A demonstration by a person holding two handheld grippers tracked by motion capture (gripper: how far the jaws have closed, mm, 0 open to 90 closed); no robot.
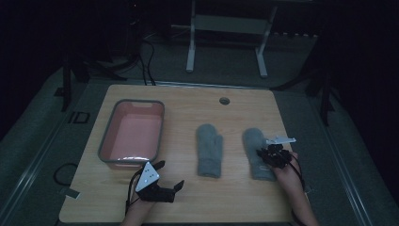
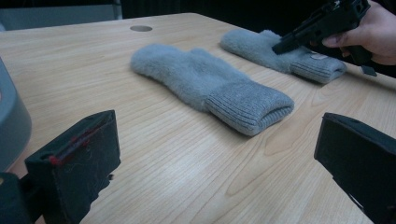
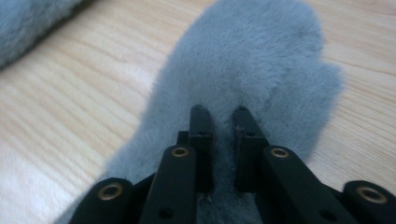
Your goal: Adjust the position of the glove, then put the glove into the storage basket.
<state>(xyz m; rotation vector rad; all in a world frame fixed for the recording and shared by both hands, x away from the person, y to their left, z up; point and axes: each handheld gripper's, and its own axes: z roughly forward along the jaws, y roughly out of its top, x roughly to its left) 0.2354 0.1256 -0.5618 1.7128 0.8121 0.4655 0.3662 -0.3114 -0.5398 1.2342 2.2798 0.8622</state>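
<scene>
Two grey fleece mittens lie side by side on the wooden table (image 1: 188, 197), cuffs toward me. The left mitten (image 1: 209, 150) (image 2: 205, 79) lies flat and untouched. My right gripper (image 1: 261, 153) (image 3: 223, 119) rests on the middle of the right mitten (image 1: 253, 139) (image 3: 261, 60), its jaws closed to a narrow gap with a ridge of fleece pinched between them. From the left gripper view, the right gripper (image 2: 282, 46) presses down on that right mitten (image 2: 254, 44). My left gripper (image 1: 170, 175) (image 2: 215, 140) hovers low near the table's front left, open wide and holding nothing.
A pink bin with a grey rim (image 1: 108, 136) (image 2: 11, 121) stands on the table's left side, just beyond my left gripper. A round cable hole (image 1: 224, 100) (image 2: 141, 28) sits near the far edge. Bare wood runs along the front edge.
</scene>
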